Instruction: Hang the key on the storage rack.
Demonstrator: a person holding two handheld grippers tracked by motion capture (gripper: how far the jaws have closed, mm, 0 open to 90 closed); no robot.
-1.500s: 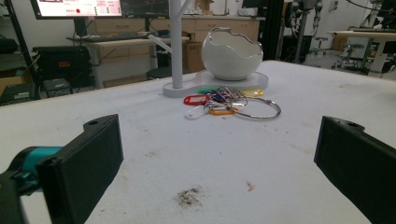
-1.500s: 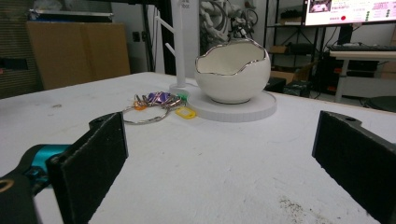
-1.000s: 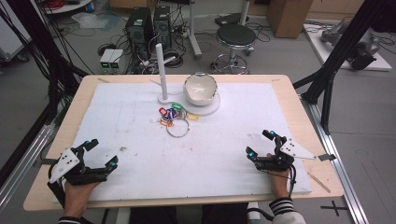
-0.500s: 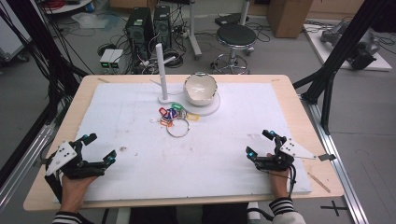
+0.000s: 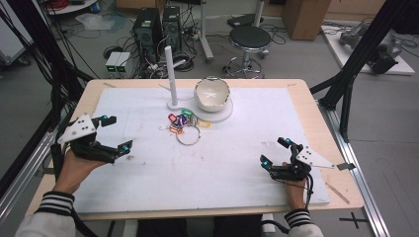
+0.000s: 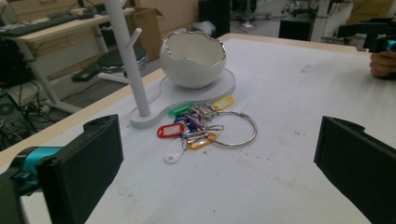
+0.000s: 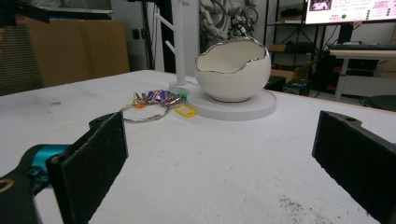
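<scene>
A bunch of coloured key tags on a metal ring [image 5: 185,126] lies on the white mat, just in front of a white peg stand [image 5: 170,74] and an eggshell-shaped bowl [image 5: 211,93]. My left gripper [image 5: 117,132] hovers open at the left of the mat, its jaws aimed at the key ring [image 6: 205,129], which lies some way ahead of them. At the right, near the front of the mat, my right gripper [image 5: 272,151] stays open and low. It faces the bowl [image 7: 233,74] and the key ring [image 7: 154,105] from far off. Nothing is between either pair of jaws.
The bowl and stand share a white base [image 5: 227,112] at the back middle of the mat [image 5: 207,173]. The wooden table edge [image 5: 326,123] frames the mat. In the left gripper view the other hand [image 6: 383,65] is at the far right. Computers, cables and a stool [image 5: 249,37] stand on the floor beyond.
My left gripper has lifted and moved forward from the front left corner toward the key ring. The right gripper has stayed still.
</scene>
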